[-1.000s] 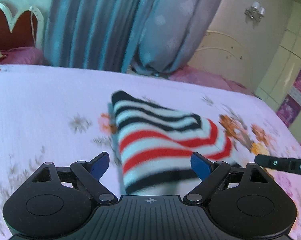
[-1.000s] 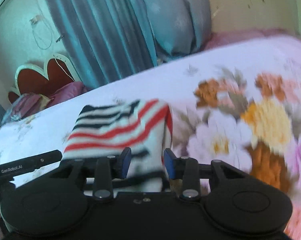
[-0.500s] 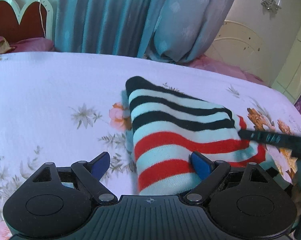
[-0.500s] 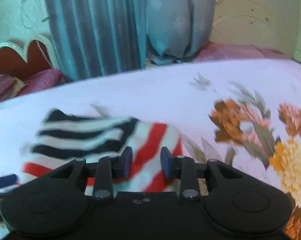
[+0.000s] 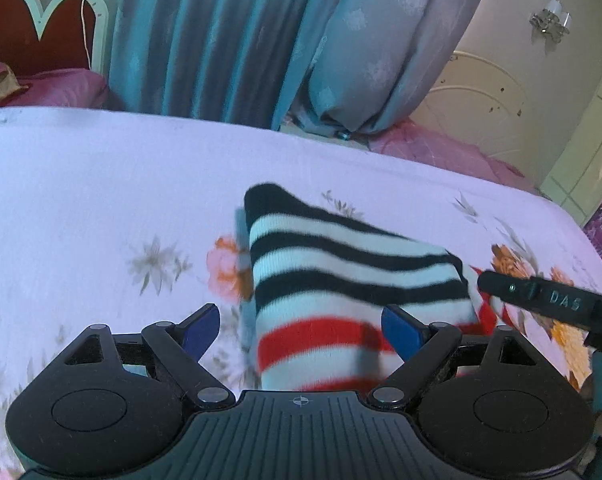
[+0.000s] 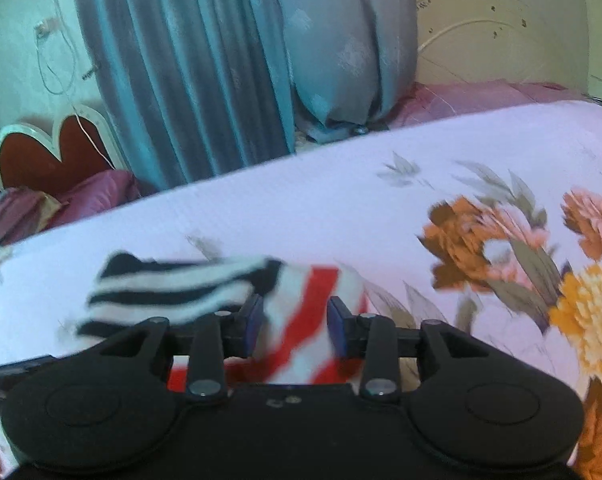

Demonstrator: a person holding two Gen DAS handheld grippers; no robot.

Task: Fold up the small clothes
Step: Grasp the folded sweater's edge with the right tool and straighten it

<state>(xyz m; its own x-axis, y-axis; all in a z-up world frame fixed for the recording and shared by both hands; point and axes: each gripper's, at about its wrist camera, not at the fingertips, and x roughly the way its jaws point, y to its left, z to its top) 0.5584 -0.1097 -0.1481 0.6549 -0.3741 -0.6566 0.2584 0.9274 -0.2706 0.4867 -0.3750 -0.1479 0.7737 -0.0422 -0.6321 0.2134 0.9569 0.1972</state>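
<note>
A small striped garment [image 5: 341,280], black, white and red, lies folded on the floral bedsheet [image 5: 101,200]. My left gripper [image 5: 301,328] is open, its blue pads wide apart over the garment's near left part, holding nothing. My right gripper [image 6: 295,320] stands partly open with the garment's red-striped end [image 6: 301,320] between its blue pads; the pads show a gap to the cloth. The right gripper's finger [image 5: 541,300] shows at the garment's right edge in the left wrist view.
Blue-grey curtains [image 5: 261,40] hang behind the bed. A red heart-shaped headboard [image 5: 41,32] and pink pillows [image 5: 61,88] are at the far left. The bed's far edge [image 5: 421,148] borders a pink cover and cream wall.
The right gripper's pads have widened slightly around the garment's red end. The left gripper stayed open and shifted a little over the garment.
</note>
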